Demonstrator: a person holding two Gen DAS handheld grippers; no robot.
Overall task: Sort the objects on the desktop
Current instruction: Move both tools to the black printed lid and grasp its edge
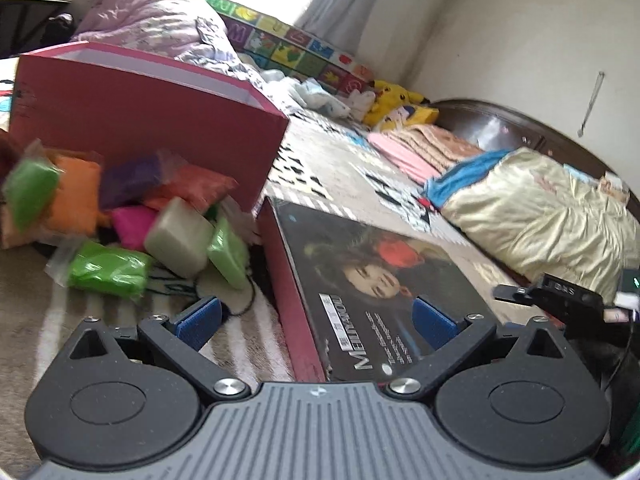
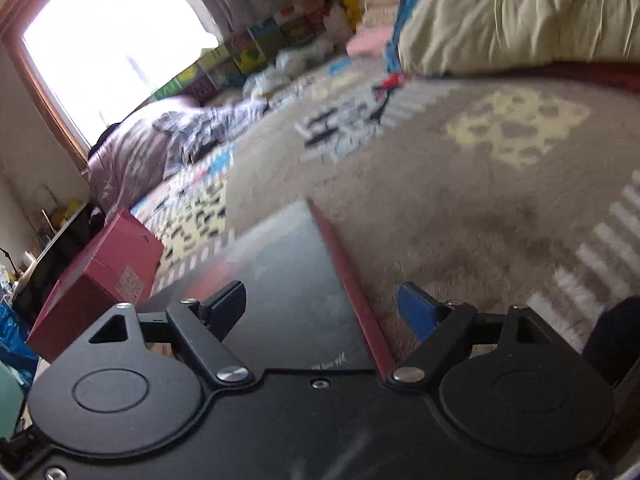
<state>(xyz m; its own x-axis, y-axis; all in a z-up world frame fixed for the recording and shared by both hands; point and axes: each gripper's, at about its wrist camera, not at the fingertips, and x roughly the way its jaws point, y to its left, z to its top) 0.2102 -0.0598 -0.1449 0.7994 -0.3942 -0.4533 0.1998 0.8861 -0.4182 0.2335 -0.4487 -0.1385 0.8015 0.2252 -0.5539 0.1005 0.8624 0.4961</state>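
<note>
Pink cardboard box (image 1: 148, 120) stands open on the patterned carpet (image 1: 340, 168) at ten o'clock, bright clay packets (image 1: 108, 268) heaped against its near wall. Left tool (image 1: 318, 320) hovers with fingers spread wide, straddling the red edge of the flat portrait lid (image 1: 372, 280). Right tool (image 2: 320, 308) is spread apart too, over the same lid's far edge, gripping nothing.

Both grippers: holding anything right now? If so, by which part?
Nothing is held. The left gripper and right gripper both have jaws wide open, each straddling a red edge of the flat box lid without closing on it.
</note>
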